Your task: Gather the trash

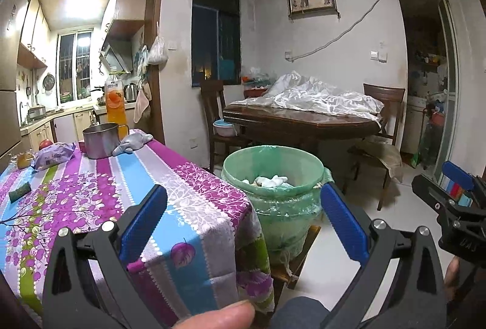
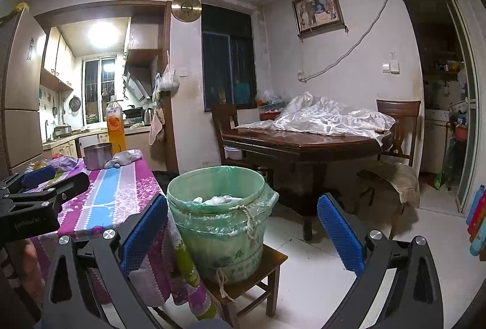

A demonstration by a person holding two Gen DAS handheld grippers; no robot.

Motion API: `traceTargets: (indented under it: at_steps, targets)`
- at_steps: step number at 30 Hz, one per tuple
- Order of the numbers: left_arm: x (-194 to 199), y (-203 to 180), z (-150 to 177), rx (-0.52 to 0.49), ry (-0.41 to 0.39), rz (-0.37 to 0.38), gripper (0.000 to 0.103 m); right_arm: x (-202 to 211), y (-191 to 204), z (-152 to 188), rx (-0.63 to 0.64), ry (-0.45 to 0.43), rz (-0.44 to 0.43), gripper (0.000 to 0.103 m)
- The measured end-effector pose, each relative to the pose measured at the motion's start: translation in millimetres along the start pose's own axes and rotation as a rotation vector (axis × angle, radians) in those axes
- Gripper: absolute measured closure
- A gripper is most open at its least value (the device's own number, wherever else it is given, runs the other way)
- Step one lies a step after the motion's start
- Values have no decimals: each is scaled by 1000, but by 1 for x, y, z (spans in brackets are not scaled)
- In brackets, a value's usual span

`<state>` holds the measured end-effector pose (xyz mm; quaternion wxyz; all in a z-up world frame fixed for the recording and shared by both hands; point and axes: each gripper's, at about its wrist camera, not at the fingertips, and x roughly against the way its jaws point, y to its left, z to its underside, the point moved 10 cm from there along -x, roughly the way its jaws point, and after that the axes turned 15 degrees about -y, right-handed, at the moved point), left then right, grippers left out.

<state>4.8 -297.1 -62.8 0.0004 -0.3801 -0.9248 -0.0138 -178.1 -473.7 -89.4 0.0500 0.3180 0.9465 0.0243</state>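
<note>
- The left gripper (image 1: 243, 225) is wide open and holds nothing; it hangs over the near right corner of the table (image 1: 194, 225)
- The right gripper (image 2: 243, 234) is wide open too, with nothing in it
- The green bin (image 2: 217, 216) stands on a small wooden stool (image 2: 267, 265), just beside the table's right edge
- White trash (image 2: 217, 200) lies inside the bin
- A purple wrapper (image 1: 54, 157) lies near the table's far left corner, beside a metal pot (image 1: 100, 140)

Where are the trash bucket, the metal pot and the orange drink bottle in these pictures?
trash bucket (image 2: 212, 225), right wrist view, on its front wall below the rope.
metal pot (image 1: 100, 142), left wrist view, on its side wall.
orange drink bottle (image 1: 114, 104), left wrist view, on the label above the orange drink.
</note>
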Motion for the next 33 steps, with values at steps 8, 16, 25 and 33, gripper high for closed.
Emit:
traceTargets:
  at_steps: [8,16,25,33]
  targets:
    - [0,-4,3,-2,8,8,6,-2,0,0,-1,6,-4,4]
    - [-3,-4,5,-5,17,11,6,-4,2,2,-3,8,-6,4]
    - [-3,-7,5,-8,8,22,6,-9,3,8,1,17,-10,4]
    - [-8,-5,13,-9,36,17,6,-13,1,13,-2,18,-7,4]
